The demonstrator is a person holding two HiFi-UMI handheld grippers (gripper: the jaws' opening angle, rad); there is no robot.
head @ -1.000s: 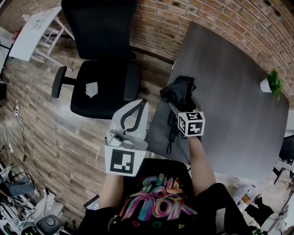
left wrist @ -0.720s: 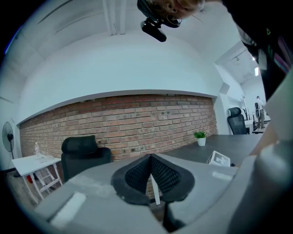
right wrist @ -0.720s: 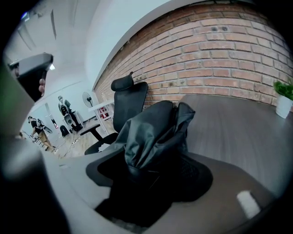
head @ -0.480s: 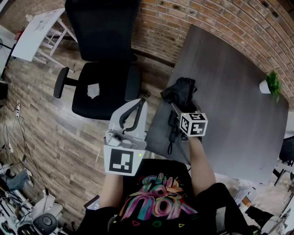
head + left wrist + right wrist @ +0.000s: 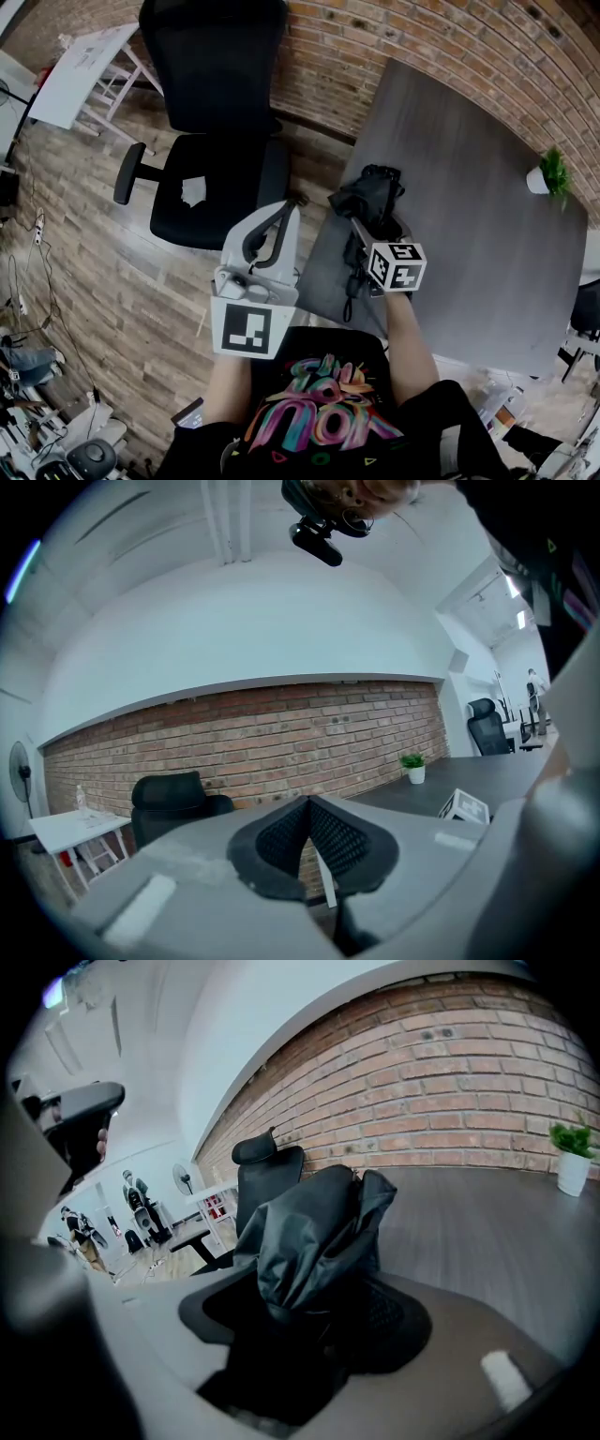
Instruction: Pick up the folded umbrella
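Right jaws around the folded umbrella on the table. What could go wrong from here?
1. The right gripper has just been closing its jaws with the folded umbrella between them. They seem to bite bunched, loose fabric, so it may slip or sag on lifting.
2. The umbrella lies near the edge of the table, beside the office chair; a slip could drop it to the floor.
3. The left gripper is shut, empty and off to the side, so it gives no support.

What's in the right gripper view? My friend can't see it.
A black folded umbrella sits between the jaws of the right gripper, which have just been closing on it. Behind are a grey table, a black office chair, a brick wall and a small potted plant.
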